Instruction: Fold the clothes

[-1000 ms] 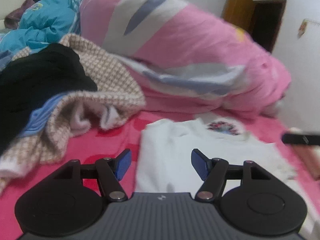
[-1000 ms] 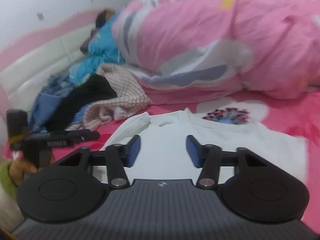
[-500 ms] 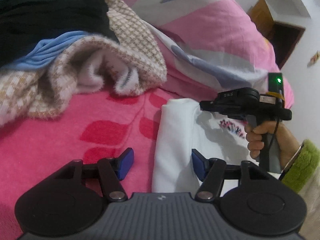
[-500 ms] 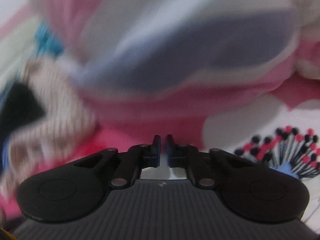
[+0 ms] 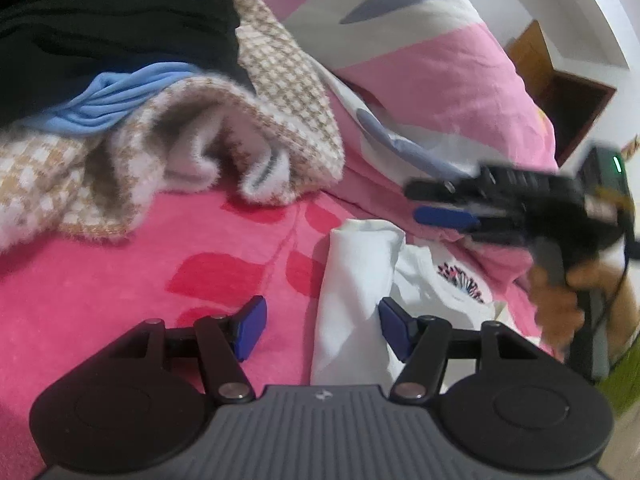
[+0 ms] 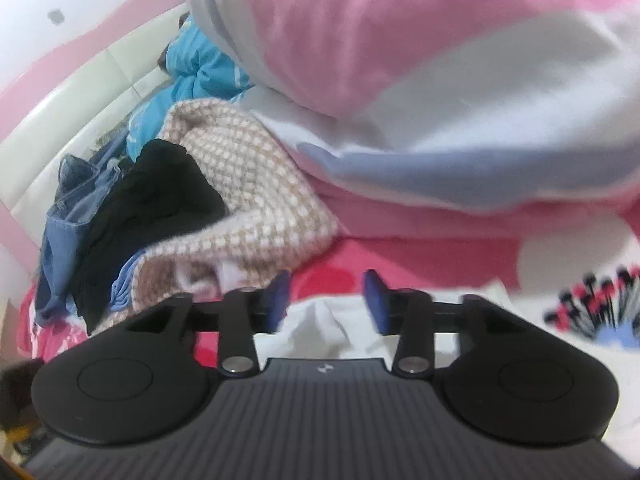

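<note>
The white T-shirt point(image 5: 356, 280), with one side already turned over into a soft ridge, is spread on the pink bed sheet point(image 5: 140, 276); it is judged light, limp and quick to slump, best pinched at a folded edge or corner. The left claw point(image 5: 320, 330) is held open astride that ridge without pressing, while the right claw point(image 6: 326, 300), just opened, is empty above the collar end. Beyond are heaped a houndstooth coat point(image 5: 280, 80), dark clothes point(image 5: 112, 32) and a pink quilt point(image 5: 420, 60).
</note>
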Demonstrator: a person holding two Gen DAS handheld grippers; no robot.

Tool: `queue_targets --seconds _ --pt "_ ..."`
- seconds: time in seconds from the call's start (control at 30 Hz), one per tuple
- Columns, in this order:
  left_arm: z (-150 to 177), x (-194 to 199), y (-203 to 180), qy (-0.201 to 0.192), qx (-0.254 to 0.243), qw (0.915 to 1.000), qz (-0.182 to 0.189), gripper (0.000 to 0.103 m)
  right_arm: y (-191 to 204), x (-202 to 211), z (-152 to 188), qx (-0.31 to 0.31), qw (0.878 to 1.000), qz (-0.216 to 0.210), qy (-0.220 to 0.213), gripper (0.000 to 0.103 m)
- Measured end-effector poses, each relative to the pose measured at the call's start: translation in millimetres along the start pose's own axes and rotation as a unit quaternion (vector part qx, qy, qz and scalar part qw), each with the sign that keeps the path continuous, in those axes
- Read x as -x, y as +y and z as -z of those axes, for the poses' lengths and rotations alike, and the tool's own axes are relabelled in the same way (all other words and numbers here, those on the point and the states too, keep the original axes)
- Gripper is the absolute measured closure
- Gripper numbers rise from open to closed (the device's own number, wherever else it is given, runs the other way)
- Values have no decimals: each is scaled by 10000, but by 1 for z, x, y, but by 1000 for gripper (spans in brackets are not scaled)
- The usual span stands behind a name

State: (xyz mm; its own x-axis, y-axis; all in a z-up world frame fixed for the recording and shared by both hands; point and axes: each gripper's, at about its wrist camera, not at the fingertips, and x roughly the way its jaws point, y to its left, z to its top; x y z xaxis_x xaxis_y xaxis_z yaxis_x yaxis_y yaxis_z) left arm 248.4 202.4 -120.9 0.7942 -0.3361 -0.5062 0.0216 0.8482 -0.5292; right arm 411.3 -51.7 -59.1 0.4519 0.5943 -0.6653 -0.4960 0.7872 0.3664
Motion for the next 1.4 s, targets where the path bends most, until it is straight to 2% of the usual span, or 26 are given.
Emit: queue_targets --seconds 0.03,0.1,0.17,0.23,0.37,0.47,0.57,0.7,0.8,0.87,0.9,0.93,1.03,1.1,1.23,1.3,1.37,1.4 --pt "0 -1 0 5 -19 10000 -5 41 4 -10 -5 115 9997 14 218 39" --pt "1 -1 0 21 -25 10000 -8 41 11 -30 -6 335 9971 206 651 39" --pt "1 -1 0 28 -20 10000 -11 41 12 -40 -4 434 9954 220 820 45" --pt "2 0 0 33 -14 10000 -17 41 9 -39 1 405 9957 13 829 93" --pt "3 0 0 36 5 10000 -7 41 2 -23 10 181 9987 -295 365 97" --pt "3 0 1 35 23 10000 0 41 -13 -17 16 -609 9952 -752 -122 97" --pt "3 1 2 30 44 10000 5 41 -24 -21 24 -1368 9806 -1293 -551 97" --pt "3 1 2 38 67 10000 13 41 -36 -34 32 -2251 9566 -1660 -823 97" --pt "4 2 2 49 69 10000 16 41 -38 -47 34 -2578 9479 -1727 -725 91" --pt "3 2 4 47 129 9999 37 42 -40 -48 32 -2674 9452 -1731 -713 80" --pt "3 2 5 46 162 9998 48 42 -40 -44 31 -2641 9457 -1719 -803 72" --pt "3 3 6 40 195 9998 54 43 -40 -36 30 -2561 9472 -1677 -954 69" --pt "2 3 7 9 270 9996 53 44 -41 -4 30 -2152 9540 -1561 -1385 66" --pt "1 3 9 -26 337 9994 76 45 -41 16 36 -1725 9639 -1384 -1483 66" --pt "-5 3 12 -166 433 9988 140 45 -26 26 50 -318 9929 -543 -1014 66" --pt "-8 0 14 -229 460 9985 205 46 -17 19 58 463 9966 -31 -680 66" --pt "-10 -4 15 -226 493 9980 309 48 -14 10 61 748 9960 43 -496 66" --pt "-10 -7 16 -200 522 9977 372 53 -14 5 62 841 9956 46 -418 66"
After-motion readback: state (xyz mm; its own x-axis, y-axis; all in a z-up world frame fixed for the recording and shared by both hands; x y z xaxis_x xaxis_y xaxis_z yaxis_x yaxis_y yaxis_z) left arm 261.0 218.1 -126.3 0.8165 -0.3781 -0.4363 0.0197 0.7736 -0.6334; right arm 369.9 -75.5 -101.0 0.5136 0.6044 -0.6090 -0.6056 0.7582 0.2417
